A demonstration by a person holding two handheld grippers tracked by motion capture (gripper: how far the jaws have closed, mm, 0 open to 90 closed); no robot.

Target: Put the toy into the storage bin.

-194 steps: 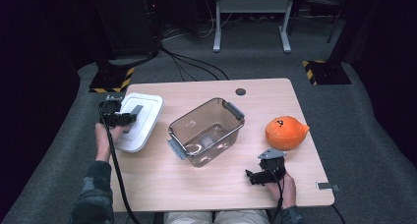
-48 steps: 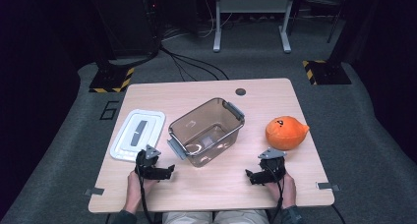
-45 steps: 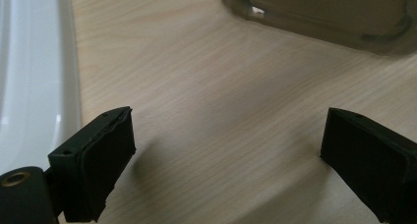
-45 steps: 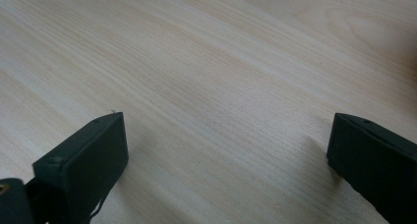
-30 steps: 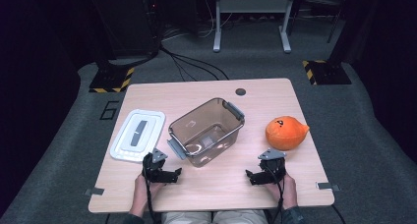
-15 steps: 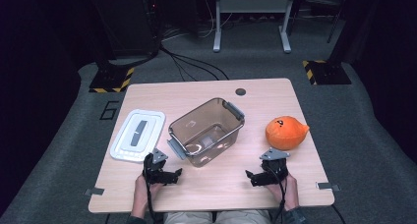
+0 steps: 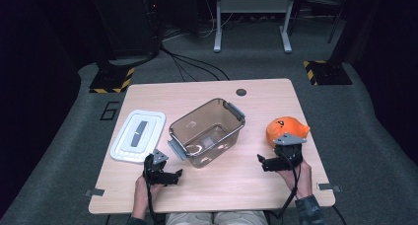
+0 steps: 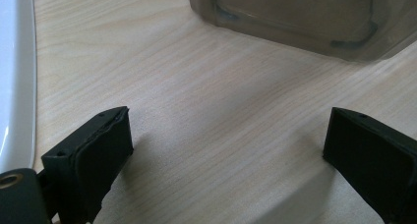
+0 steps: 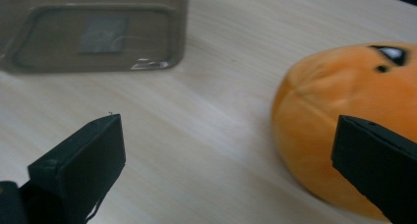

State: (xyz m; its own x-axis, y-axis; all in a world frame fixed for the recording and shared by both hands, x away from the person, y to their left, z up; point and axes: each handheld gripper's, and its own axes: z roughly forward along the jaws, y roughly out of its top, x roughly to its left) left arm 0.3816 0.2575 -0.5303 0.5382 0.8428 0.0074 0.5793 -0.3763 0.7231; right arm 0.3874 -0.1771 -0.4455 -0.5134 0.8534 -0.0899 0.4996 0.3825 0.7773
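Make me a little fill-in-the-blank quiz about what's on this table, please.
1. The soft toy near the right gripper is ____ in colour.
2. The white lid lies flat on the table, to the ____ of the clear bin in the high view.
3. The left gripper has its jaws ____, with nothing between them.

Missing words: orange; left; open

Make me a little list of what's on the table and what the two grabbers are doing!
table: light wood
box: clear brown plastic, open, nothing in it, mid-table
lid: white, flat on the table, left of the box
toy: orange plush, right of the box
left gripper: open, holding nothing, low over the table near the lid
right gripper: open, holding nothing, next to the toy
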